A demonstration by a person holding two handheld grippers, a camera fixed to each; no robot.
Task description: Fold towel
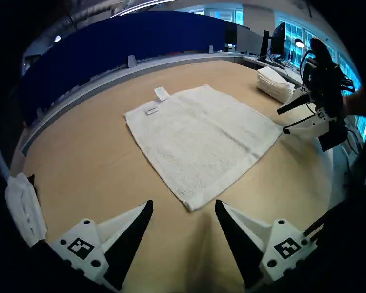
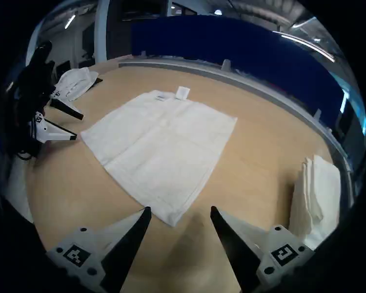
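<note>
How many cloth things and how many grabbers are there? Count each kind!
Spread towel: 1
Folded towel stack: 1
Crumpled cloth: 1
Grippers: 2 (left gripper, right gripper)
Total: 5

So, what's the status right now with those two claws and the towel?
Left gripper, right gripper: both open, holding nothing. Towel flat on table, unfolded. Folded stack sits apart, nothing blocking.
</note>
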